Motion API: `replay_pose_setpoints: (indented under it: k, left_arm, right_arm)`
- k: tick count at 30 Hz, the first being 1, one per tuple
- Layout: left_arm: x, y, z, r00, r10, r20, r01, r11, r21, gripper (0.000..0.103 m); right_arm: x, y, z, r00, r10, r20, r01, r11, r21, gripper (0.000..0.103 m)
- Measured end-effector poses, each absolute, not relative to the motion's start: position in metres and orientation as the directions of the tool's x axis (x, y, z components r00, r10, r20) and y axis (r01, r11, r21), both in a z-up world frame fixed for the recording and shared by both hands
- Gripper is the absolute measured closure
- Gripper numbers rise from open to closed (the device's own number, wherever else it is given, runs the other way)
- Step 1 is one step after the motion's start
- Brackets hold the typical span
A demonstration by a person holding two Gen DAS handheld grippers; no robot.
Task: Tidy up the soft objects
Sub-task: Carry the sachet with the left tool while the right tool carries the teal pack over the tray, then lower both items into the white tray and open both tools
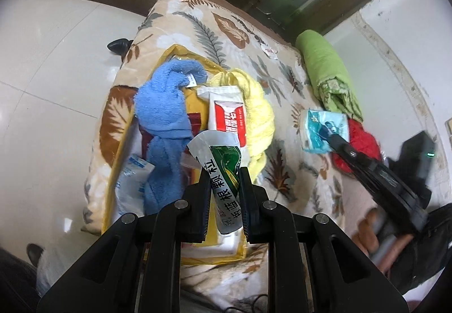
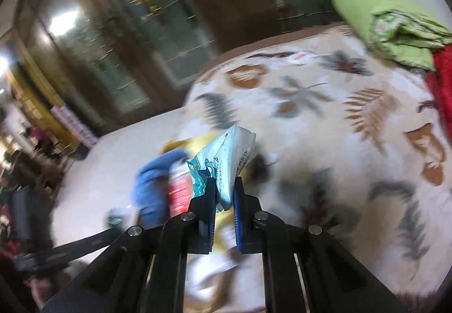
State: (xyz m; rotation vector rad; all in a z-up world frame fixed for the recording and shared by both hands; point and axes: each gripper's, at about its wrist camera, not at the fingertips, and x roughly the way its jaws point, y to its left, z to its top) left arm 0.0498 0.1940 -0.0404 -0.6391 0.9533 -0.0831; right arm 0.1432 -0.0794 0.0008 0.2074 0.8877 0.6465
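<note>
Hands work a leaf-patterned fleece blanket (image 1: 226, 39) spread over a bed, each steering a black two-finger tool. Left tool (image 1: 224, 186), jaws drawn narrow, pinches a green-and-white foil sachet printed with characters (image 1: 223, 169) partway along its length, above a yellow-edged clear plastic storage bag (image 1: 169, 58) that holds a crumpled blue terry towel (image 1: 163, 112), a pale yellow towel (image 1: 258, 115) and a red-and-white sachet (image 1: 227, 112). Right tool (image 2: 223, 188), also narrow, grips a teal-and-white soft tissue pack (image 2: 223, 160) by its lower edge, clear of the blanket and near the bag. Both packets look light, limp and slick; a hold near the sealed edge or mid-body seems safest. Folded green cloth (image 1: 325, 64) and red fabric (image 1: 364, 143) wait nearby.
</note>
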Motion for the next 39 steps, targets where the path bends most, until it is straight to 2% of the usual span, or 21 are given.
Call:
replay_pose_setpoints:
  k: [6,11,15,19,21,22,24,26,28,29,30,32,36,39]
  left_arm:
    - [0.059,0.195,-0.057,0.562,-0.260,-0.785,-0.210,0.873,-0.440,0.086]
    - [0.067,0.196,-0.066,0.582,-0.209,-0.786,-0.214,0.893,-0.396,0.086]
    - [0.072,0.194,-0.070,0.609,-0.172,-0.774,-0.221,0.901,-0.374,0.085]
    - [0.078,0.192,-0.076,0.618,-0.154,-0.771,-0.222,0.907,-0.359,0.082]
    - [0.079,0.189,-0.077,0.634,-0.141,-0.760,-0.208,0.916,-0.343,0.081]
    - [0.081,0.187,-0.078,0.641,-0.134,-0.756,-0.202,0.920,-0.335,0.078]
    - [0.084,0.185,-0.081,0.638,-0.133,-0.758,-0.194,0.925,-0.326,0.065]
    - [0.083,0.187,-0.081,0.644,-0.187,-0.741,-0.164,0.913,-0.373,0.064]
    - [0.076,0.187,-0.071,0.680,-0.216,-0.700,-0.134,0.903,-0.409,0.051]
    - [0.071,0.184,-0.065,0.703,-0.198,-0.683,-0.123,0.912,-0.392,0.035]
    - [0.067,0.180,-0.061,0.716,-0.173,-0.676,-0.121,0.923,-0.364,0.025]
    - [0.060,0.167,-0.057,0.742,-0.136,-0.656,-0.096,0.948,-0.305,0.024]
    - [0.049,0.145,-0.055,0.732,-0.114,-0.672,-0.050,0.974,-0.220,0.024]
    - [0.036,0.136,-0.055,0.728,-0.054,-0.683,-0.083,0.983,-0.166,0.024]
  right_arm:
    - [0.129,-0.018,-0.021,0.373,0.629,-0.682,-0.464,0.763,0.450,0.094]
    - [0.140,0.010,-0.050,0.331,0.614,-0.716,-0.436,0.773,0.461,0.094]
    - [0.138,0.022,-0.059,0.347,0.575,-0.741,-0.447,0.796,0.409,0.092]
    - [0.132,0.021,-0.061,0.369,0.562,-0.740,-0.453,0.804,0.385,0.088]
    - [0.131,0.021,-0.063,0.366,0.569,-0.736,-0.454,0.800,0.392,0.082]
    - [0.132,0.020,-0.063,0.369,0.569,-0.735,-0.454,0.800,0.391,0.079]
    - [0.131,0.016,-0.062,0.382,0.565,-0.731,-0.448,0.806,0.388,0.076]
    - [0.129,0.007,-0.056,0.399,0.580,-0.710,-0.434,0.801,0.411,0.066]
    - [0.124,-0.006,-0.046,0.440,0.585,-0.681,-0.420,0.805,0.420,0.047]
    - [0.121,-0.010,-0.042,0.456,0.585,-0.671,-0.422,0.806,0.415,0.045]
    - [0.118,-0.015,-0.038,0.468,0.588,-0.660,-0.424,0.804,0.416,0.043]
    - [0.113,-0.022,-0.034,0.478,0.579,-0.660,-0.421,0.811,0.407,0.042]
    - [0.103,-0.033,-0.034,0.487,0.569,-0.662,-0.415,0.818,0.398,0.042]
    - [0.096,-0.044,-0.032,0.489,0.567,-0.663,-0.401,0.821,0.406,0.042]
